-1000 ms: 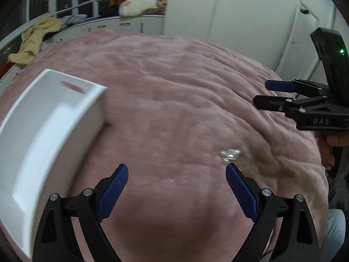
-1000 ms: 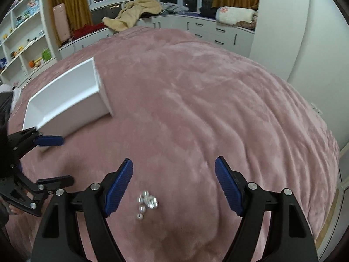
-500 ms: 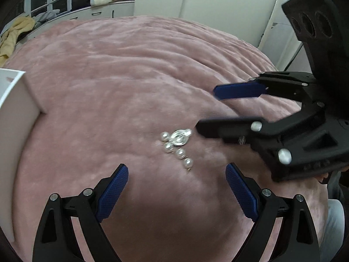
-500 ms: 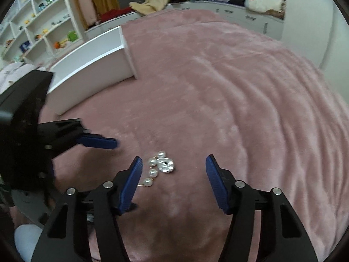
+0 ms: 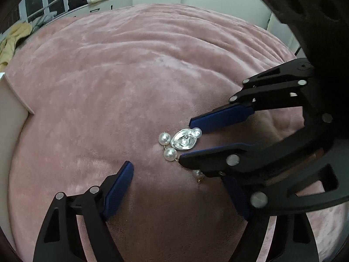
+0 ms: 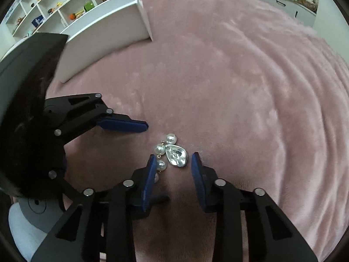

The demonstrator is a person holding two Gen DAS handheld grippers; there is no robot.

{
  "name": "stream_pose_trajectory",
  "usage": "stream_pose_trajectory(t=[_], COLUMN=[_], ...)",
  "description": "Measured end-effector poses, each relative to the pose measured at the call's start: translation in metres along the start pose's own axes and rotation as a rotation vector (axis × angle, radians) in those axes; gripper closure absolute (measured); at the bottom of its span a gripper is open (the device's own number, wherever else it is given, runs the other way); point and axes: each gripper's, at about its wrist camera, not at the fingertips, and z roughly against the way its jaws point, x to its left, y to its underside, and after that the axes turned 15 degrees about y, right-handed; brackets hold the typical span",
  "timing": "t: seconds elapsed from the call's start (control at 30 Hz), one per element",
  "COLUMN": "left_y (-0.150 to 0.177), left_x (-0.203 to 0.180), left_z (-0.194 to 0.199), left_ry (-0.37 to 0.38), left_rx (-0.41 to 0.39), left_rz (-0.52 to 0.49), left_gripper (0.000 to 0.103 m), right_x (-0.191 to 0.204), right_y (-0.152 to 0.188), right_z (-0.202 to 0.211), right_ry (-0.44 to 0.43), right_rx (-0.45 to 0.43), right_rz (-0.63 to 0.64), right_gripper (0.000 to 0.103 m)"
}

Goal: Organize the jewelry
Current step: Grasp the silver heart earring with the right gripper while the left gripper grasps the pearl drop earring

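Observation:
A silver earring with several pearls [image 5: 184, 140] lies on the pink plush blanket [image 5: 130, 76]; it also shows in the right wrist view [image 6: 173, 152]. My right gripper [image 6: 173, 161] is low over it, its blue pads narrowed to either side of the silver piece, not closed on it. It enters the left wrist view from the right [image 5: 187, 139]. My left gripper [image 5: 174, 174] is open, just short of the earring; its right finger is hidden behind the right gripper. It shows at left in the right wrist view, one pad [image 6: 124, 125] near the pearls.
A white open box [image 6: 104, 37] stands on the blanket behind the left gripper; its corner shows at the left edge of the left wrist view [image 5: 13, 113]. White shelves [image 6: 43, 6] with small items line the far wall. Cabinets and a wardrobe stand beyond the bed.
Both grippers have moved in on the earring. The right gripper's fingers have narrowed around the silver piece. The white box has slid almost out of the left wrist view.

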Motion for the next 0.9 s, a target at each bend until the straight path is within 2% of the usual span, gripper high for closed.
stream_pose_trajectory(t=[0.07,0.27,0.43,0.7,0.77,0.9], left_y=[-0.001,-0.002,-0.007,-0.014,-0.013,-0.009], left_x=[0.004,0.004,0.003,0.007,0.008,0.01], left_z=[0.002,0.003,0.003,0.003,0.006,0.011], left_ry=[0.016,0.029,0.02,0.005,0.006,0.008], left_rx=[-0.007,-0.011,-0.02,-0.03,-0.028,-0.023], left_rz=[0.02,0.029,0.034,0.048,0.047,0.04], left_gripper=[0.02,0.02,0.023,0.046,0.056,0.066], right_x=[-0.002,-0.01,-0.037,-0.069,-0.071,-0.07], right_y=[0.001,0.011,0.022,0.039,0.041,0.045], right_z=[0.001,0.016,0.037,0.051,0.051,0.05], right_ry=[-0.033,0.0,0.037,0.073,0.079,0.082], right_rx=[-0.014,-0.054,-0.094,-0.106,-0.108,-0.11], right_rz=[-0.03,-0.07,-0.153,-0.235,-0.244,-0.257], right_gripper=[0.084,0.085,0.085,0.085,0.085,0.085])
